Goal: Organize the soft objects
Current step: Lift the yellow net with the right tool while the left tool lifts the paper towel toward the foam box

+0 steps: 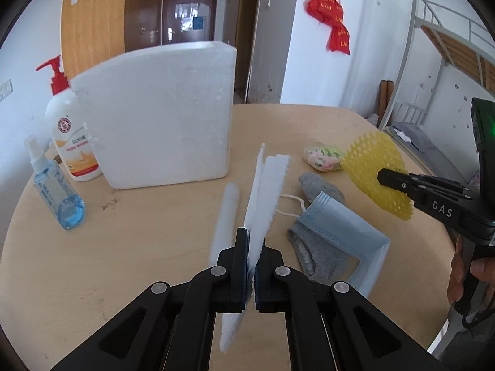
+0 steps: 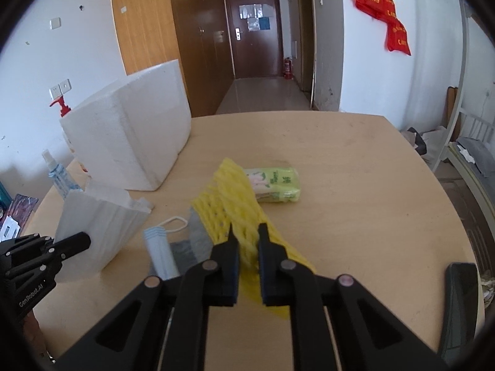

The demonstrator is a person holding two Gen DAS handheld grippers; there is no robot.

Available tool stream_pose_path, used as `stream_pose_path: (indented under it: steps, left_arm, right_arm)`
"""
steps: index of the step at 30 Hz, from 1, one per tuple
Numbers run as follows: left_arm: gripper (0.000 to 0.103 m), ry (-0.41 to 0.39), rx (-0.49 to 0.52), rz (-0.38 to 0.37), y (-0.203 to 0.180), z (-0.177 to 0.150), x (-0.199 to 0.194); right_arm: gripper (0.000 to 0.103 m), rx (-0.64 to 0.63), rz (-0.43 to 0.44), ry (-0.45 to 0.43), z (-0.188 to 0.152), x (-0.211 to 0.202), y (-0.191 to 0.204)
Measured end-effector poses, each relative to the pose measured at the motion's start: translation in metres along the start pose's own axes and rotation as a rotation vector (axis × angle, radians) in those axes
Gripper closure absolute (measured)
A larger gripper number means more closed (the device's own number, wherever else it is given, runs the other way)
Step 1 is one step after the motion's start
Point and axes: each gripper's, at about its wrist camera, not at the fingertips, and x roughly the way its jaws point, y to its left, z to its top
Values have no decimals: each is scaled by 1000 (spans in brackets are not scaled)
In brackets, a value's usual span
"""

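My left gripper (image 1: 251, 238) is shut on a white foam sheet (image 1: 266, 191) and holds it edge-on above the table; the sheet also shows in the right wrist view (image 2: 99, 232). My right gripper (image 2: 247, 232) is shut on a yellow foam net (image 2: 235, 198), lifted above the table; the net also shows in the left wrist view (image 1: 377, 173). A blue face mask (image 1: 346, 232) lies on a grey sock (image 1: 321, 247). A green tissue pack (image 2: 275, 184) lies beyond them.
A large white foam box (image 1: 161, 117) stands at the back left of the wooden table (image 1: 123, 262). A lotion pump bottle (image 1: 69, 130) and a blue spray bottle (image 1: 58, 191) stand beside it. A bunk bed (image 1: 448, 61) is at the right.
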Motion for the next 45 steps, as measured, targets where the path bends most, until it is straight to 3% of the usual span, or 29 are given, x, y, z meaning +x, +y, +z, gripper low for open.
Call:
stream_pose_path:
  steps: [8,17,28,45]
  left_arm:
    - [100,-46,-3,-1,0,-5,-25]
    - [100,-86,-5,9,-2,-7,-48]
    - [100,-231,14,45,-9,-6,-121]
    - [100,-377,3,138,-9,-59,-214]
  right_arm:
    - [90,21,49,-75,-1,-24,6]
    - [90,-16,5,-118,-7,-46,32]
    - [90,-56,33,-248,-9,-99,60]
    - [90,-139,132,-358,-45,-154,116]
